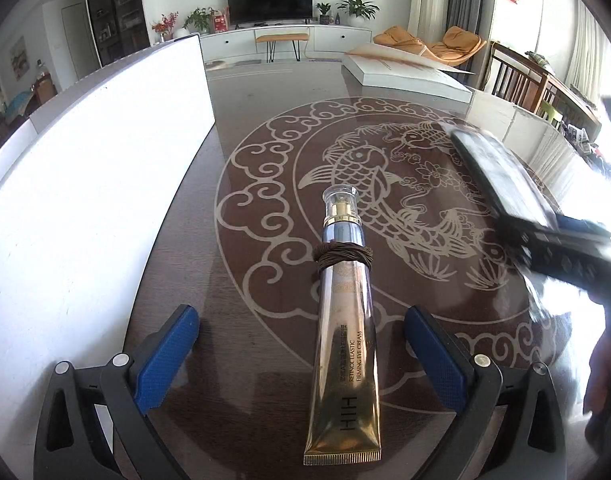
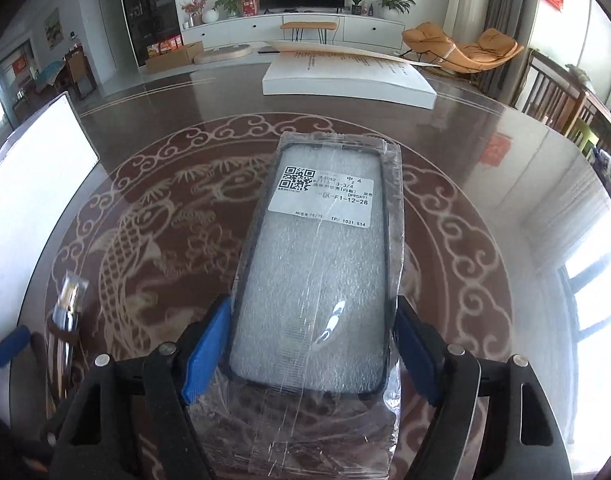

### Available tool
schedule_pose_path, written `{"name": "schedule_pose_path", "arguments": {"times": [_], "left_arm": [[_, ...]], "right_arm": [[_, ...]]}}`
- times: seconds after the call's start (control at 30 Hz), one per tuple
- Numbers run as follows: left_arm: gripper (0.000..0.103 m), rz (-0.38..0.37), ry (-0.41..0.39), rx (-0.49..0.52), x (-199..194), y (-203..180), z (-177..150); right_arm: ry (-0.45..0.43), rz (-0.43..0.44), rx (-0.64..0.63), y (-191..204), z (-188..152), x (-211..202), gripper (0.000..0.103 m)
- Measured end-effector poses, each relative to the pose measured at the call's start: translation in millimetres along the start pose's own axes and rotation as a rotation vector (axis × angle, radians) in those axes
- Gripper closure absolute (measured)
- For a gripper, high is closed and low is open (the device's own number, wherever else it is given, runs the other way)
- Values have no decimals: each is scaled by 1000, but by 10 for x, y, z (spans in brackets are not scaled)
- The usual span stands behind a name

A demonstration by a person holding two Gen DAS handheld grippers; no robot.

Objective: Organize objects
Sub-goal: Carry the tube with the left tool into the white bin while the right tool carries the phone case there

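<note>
**Desk:** Left to right, what have we got?

**Photographer:** A white box [image 1: 97,152] stands at the table's left edge. Next, the left gripper [image 1: 301,344], its blue pads spread wide on either side of a gold eye cream tube [image 1: 343,344] without touching it. The tube lies flat on the carp-patterned glass tabletop [image 1: 265,160], cap pointing away, a brown hair tie [image 1: 343,260] wound round its neck.

**Desk:** And on the right?

**Photographer:** The right gripper [image 2: 313,344] pinches a bagged phone case [image 2: 325,264] by its near end, held above the table; its labelled far end sticks out unsupported. An open book [image 2: 345,80] lies at the far side.

**Desk:** Risks?

**Photographer:** The slick plastic bag could slide between the pads, letting the case droop or fall onto the glass. The tube, I judge, may roll or squirt sideways if the pads close off-centre. And the arms are near enough to collide.
</note>
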State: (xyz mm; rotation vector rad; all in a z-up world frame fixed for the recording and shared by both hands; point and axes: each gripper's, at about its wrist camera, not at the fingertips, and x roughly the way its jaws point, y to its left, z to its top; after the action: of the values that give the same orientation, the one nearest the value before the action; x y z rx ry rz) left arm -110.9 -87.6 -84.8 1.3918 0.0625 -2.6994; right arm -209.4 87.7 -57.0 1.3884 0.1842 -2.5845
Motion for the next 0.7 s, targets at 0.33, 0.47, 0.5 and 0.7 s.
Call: {"name": "schedule_pose_path", "arguments": {"times": [0.33,0.47,0.5,0.7], "left_arm": [[0,-15,5,8,-17,-3,19],[0,-54,103,67,12,-15,83],[0,-51,107,63,18,-13,87],[64,-79,15,88,-62,26,49]], "right_arm": [[-34,-60,110,-109,-1360,-920,11],[34,1,192,-305,-1285,-949,9],[55,4,208,-359,-1216,-924,8],[140,-33,125,-264,-873,-660,18]]}}
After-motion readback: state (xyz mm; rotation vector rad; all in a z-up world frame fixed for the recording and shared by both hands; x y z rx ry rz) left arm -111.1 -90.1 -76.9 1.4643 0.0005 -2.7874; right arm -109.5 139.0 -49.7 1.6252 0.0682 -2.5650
